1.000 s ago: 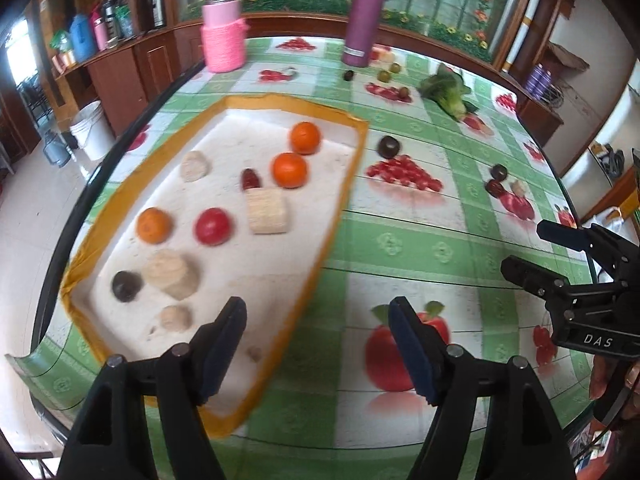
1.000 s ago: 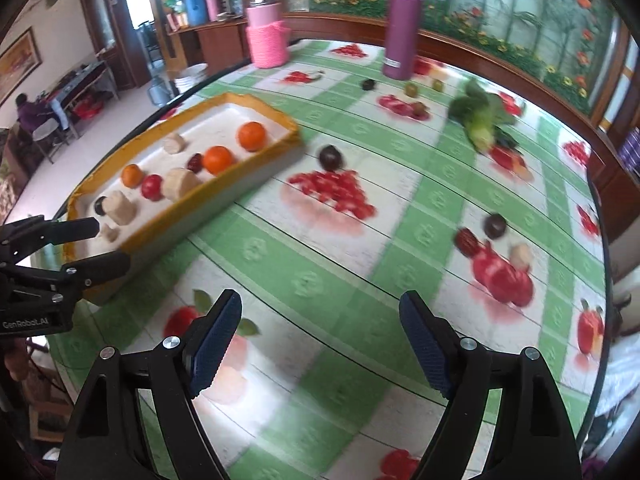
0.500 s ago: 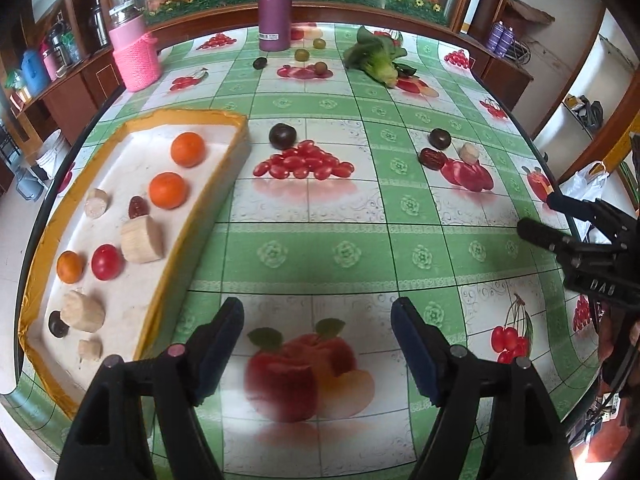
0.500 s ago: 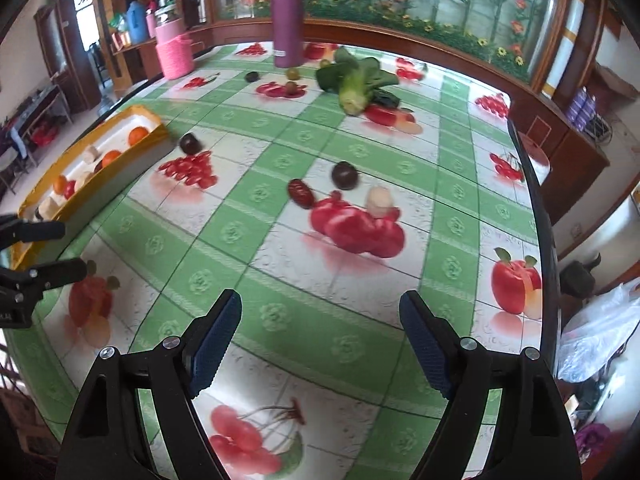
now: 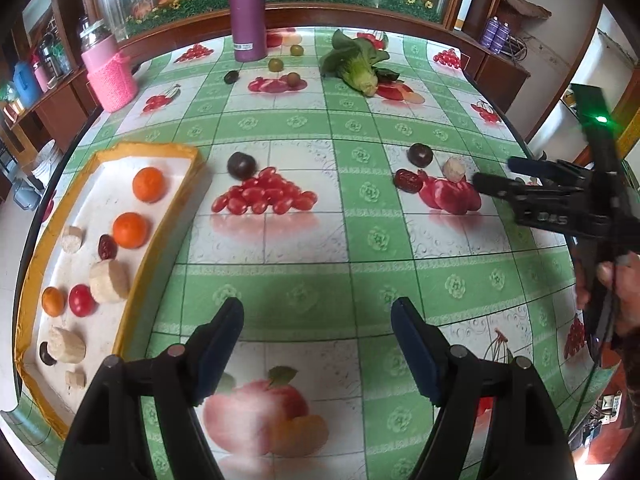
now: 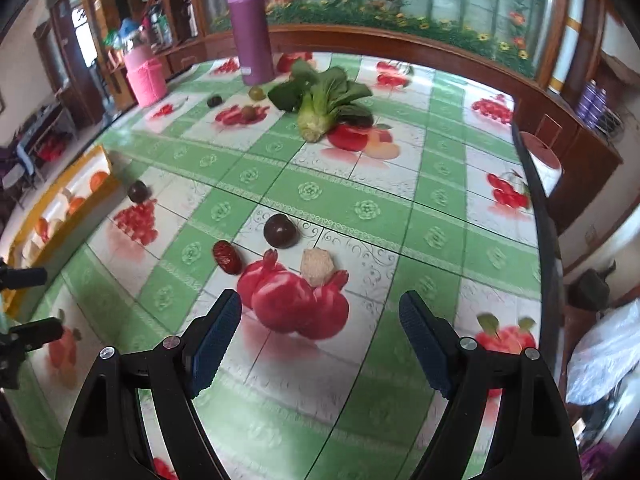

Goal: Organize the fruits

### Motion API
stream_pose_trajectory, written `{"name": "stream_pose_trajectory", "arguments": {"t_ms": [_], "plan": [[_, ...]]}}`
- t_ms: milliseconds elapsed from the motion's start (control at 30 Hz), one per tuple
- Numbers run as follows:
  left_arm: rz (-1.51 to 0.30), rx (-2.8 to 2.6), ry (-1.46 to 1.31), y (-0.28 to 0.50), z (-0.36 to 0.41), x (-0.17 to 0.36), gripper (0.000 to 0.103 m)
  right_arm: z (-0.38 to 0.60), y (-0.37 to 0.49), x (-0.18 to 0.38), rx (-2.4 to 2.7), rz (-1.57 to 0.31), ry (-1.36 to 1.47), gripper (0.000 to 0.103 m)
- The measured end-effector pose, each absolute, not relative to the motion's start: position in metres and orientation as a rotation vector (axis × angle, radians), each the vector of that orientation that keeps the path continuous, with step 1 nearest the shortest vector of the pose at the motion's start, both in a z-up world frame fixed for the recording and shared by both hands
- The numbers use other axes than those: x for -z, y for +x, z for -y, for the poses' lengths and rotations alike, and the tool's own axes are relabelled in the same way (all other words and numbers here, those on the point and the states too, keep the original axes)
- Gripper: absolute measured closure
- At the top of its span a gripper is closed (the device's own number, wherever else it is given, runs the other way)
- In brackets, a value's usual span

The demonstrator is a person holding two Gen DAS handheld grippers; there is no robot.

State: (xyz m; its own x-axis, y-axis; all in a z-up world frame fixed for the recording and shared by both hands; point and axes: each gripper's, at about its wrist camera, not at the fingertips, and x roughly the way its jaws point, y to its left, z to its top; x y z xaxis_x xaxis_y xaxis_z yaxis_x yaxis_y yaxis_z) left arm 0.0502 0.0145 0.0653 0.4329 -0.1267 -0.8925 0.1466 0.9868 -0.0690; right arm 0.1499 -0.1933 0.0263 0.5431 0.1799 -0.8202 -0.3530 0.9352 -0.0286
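Both the left gripper [image 5: 317, 342] and right gripper [image 6: 320, 336] hang with fingers apart, holding nothing. A red date [image 6: 227, 257], dark plum [image 6: 281, 231] and pale banana chunk [image 6: 318, 266] lie just ahead of the right one.

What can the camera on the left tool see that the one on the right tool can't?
Only the left view shows the whole inside of the yellow tray, with its banana pieces, cherry tomato and more, plus the open right tool at the side.
Only the right view shows the red stool beyond the table edge.
Both show the purple flask, the bok choy, the red date and the dark plum.
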Motion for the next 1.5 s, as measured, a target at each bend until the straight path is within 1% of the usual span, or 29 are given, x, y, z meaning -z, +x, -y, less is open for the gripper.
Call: {"name": "stream_pose_trajectory", "arguments": {"t_ms": [167,233,267,300,367,400,433,667,900,1000,1100,1133,1167,1200,1233,1500], "plan": [[-1.123,0.165,0.042,0.056,-0.003,-0.059,0.024,0.187,0.168,-0.005,-0.387,-0.983,-0.219,0.031],[-1.132,0.164,0.038,0.059,0.000,-0.056,0.024,0.186,0.174,-0.001,-0.407,-0.995,-0.218,0.046],[-1.136,0.162,0.037,0.060,0.002,-0.055,0.024,0.186,0.177,0.002,-0.414,-1.004,-0.209,0.049],[-1.138,0.161,0.038,0.062,0.004,-0.054,0.024,0.186,0.179,0.003,-0.418,-1.009,-0.202,0.055],[-1.144,0.161,0.039,0.067,0.009,-0.052,0.024,0.189,0.179,0.002,-0.424,-0.995,-0.198,0.062],[-1.147,0.161,0.039,0.070,0.012,-0.051,0.024,0.190,0.178,0.001,-0.417,-0.991,-0.209,0.074],[-1.150,0.161,0.037,0.072,0.015,-0.050,0.024,0.190,0.178,0.001,-0.411,-0.990,-0.220,0.079],[-1.169,0.174,-0.003,0.105,0.043,-0.042,0.024,0.204,0.160,-0.010,-0.425,-0.952,-0.233,0.079],[-1.136,0.199,-0.008,0.139,0.071,-0.033,0.024,0.223,0.140,-0.013,-0.442,-0.960,-0.208,0.079],[-1.135,0.207,-0.039,0.150,0.077,-0.026,0.028,0.231,0.137,-0.011,-0.452,-0.976,-0.171,0.079],[-1.142,0.212,-0.065,0.158,0.081,-0.017,0.043,0.235,0.135,-0.009,-0.461,-0.980,-0.153,0.079],[-1.116,0.199,-0.051,0.157,0.082,-0.018,0.051,0.235,0.135,-0.009,-0.462,-0.980,-0.150,0.079],[-1.110,0.210,-0.047,0.158,0.083,-0.017,0.062,0.236,0.135,-0.009,-0.462,-0.979,-0.146,0.079],[-1.100,0.214,-0.041,0.157,0.084,-0.018,0.069,0.237,0.134,-0.009,-0.463,-0.978,-0.142,0.079],[-1.106,0.225,-0.051,0.157,0.083,-0.017,0.071,0.238,0.134,-0.009,-0.464,-0.977,-0.136,0.079],[-1.102,0.259,-0.110,0.141,0.067,-0.023,0.071,0.233,0.125,-0.015,-0.484,-0.961,-0.144,0.079]]}}
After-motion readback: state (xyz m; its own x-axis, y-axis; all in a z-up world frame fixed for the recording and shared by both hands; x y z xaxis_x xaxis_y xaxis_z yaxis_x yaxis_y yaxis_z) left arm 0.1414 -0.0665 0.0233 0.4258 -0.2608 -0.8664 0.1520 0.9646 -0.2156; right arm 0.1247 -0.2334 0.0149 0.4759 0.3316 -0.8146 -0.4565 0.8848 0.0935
